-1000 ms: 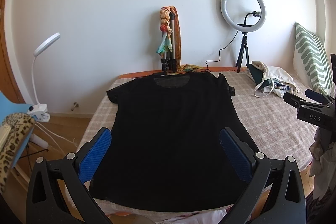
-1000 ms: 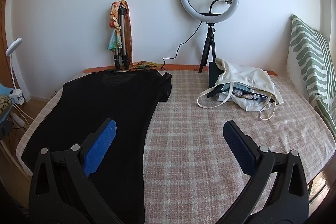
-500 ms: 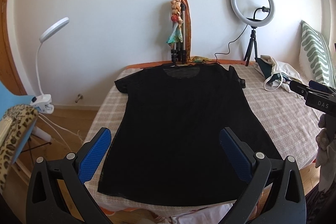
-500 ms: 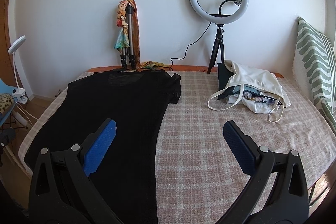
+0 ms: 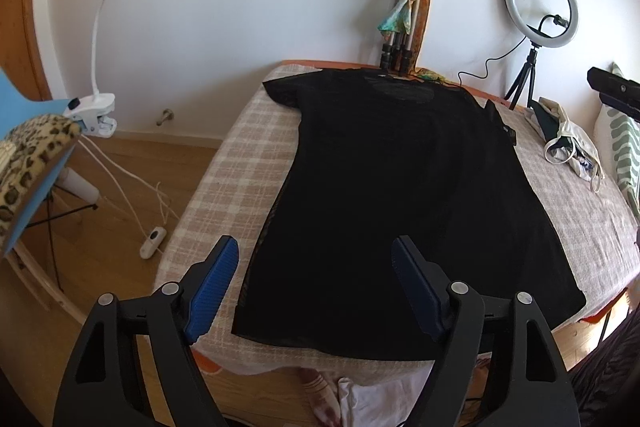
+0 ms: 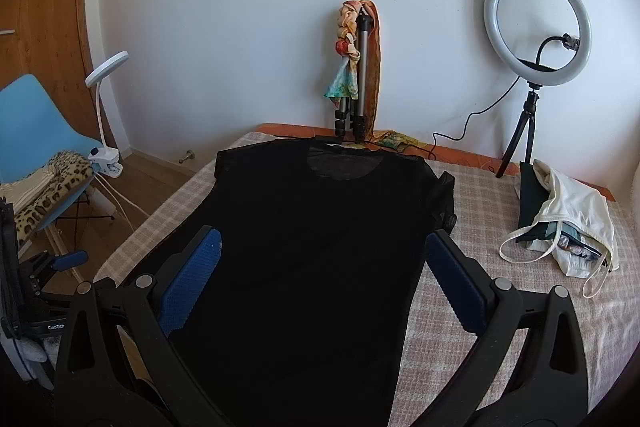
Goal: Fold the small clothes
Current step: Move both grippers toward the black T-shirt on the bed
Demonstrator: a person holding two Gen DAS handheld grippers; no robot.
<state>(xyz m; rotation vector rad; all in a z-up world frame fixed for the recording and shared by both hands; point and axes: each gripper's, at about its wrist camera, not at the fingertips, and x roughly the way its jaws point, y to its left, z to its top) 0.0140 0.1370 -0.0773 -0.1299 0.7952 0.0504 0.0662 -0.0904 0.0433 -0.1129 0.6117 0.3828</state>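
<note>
A black T-shirt (image 5: pixel 400 187) lies spread flat on the checked bed cover (image 5: pixel 232 167), neck toward the wall. My left gripper (image 5: pixel 316 251) hovers over the shirt's near left hem corner; its blue-padded jaws are closing, with nothing pressed between them. In the right wrist view the same T-shirt (image 6: pixel 320 247) fills the middle, and my right gripper (image 6: pixel 320 251) stands open above its body, the pads apart and gripping nothing. The left gripper (image 6: pixel 60 263) shows at that view's left edge.
A tripod wrapped in a colourful scarf (image 6: pixel 356 67) and a ring light (image 6: pixel 536 35) stand at the wall. A white tote bag (image 6: pixel 564 223) lies on the bed's right side, by a striped pillow (image 5: pixel 624 147). Left of the bed are a blue chair (image 6: pixel 32 131) and clip lamp (image 5: pixel 100 107).
Both grippers swung left: the left one dropped toward the shirt's near left corner and its jaws narrowed. The right one moved from the bare cover to above the shirt's middle.
</note>
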